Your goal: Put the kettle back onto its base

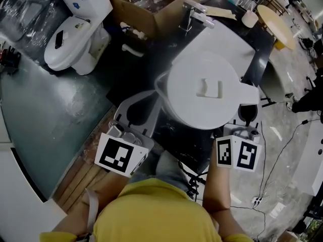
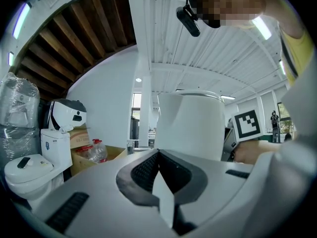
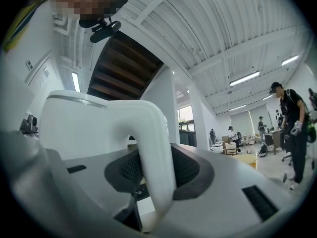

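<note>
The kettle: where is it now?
Head view, centre: the kettle is held between the left gripper at its spout and the right gripper on its handle.

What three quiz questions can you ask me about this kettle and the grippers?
1. True or false: the right gripper has its jaws shut on the handle of the kettle.
2. What does the left gripper clamp in its jaws? A. the spout B. a spoon C. nothing
3. Fill in: the white bathroom thing at the head view's upper left is a ____.
Key: 1 true; 2 A; 3 toilet.
</note>
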`<state>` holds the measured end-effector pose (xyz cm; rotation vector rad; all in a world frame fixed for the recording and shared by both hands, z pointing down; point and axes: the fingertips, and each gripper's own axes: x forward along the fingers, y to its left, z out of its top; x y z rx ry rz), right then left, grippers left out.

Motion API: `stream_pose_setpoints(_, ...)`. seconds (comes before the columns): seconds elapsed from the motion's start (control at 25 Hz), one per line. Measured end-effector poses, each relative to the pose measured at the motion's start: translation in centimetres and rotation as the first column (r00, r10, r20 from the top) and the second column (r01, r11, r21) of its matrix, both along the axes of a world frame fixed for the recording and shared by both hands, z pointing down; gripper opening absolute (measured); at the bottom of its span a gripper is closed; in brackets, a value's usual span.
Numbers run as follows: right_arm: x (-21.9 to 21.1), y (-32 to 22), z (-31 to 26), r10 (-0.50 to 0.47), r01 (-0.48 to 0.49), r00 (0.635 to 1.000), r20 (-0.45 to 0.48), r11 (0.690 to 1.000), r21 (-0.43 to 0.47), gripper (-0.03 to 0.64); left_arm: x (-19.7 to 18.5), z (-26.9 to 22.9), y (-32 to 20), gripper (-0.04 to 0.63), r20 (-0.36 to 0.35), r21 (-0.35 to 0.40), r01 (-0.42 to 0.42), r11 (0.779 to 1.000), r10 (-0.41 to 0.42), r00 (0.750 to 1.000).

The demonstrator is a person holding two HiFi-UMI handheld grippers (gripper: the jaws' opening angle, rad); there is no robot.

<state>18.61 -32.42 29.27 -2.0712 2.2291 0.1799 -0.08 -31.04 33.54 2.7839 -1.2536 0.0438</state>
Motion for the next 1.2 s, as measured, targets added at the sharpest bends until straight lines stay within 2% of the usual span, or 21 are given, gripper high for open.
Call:
stream_pose_setpoints(0.16, -0.1, -1.0, 0.9, -0.008, 0.008, 1.0, 0.003, 1.0, -0.008, 0.138, -0.3, 1.1, -0.9, 0.011, 0.033, 0.003, 0.004, 1.0, -0.004, 0.999)
stream_pose_setpoints(0.76, -0.3, -3.0, 4.5, -0.032, 0.032, 0.999, 0.011, 0.998, -0.058, 0.138, -0.5, 4.0, -2.2, 0.011, 0.045, -0.061, 0.042, 0.997, -0.039, 0.998)
stream_pose_setpoints(1.2, -0.2, -3.1, 5.5, -0.02, 0.019, 1.0, -0.004, 0.997, -0.076, 0.138, -0.4, 5.0, -2.3, 0.011, 0.053, -0.08, 0.045, 0.996, -0.041, 0.998)
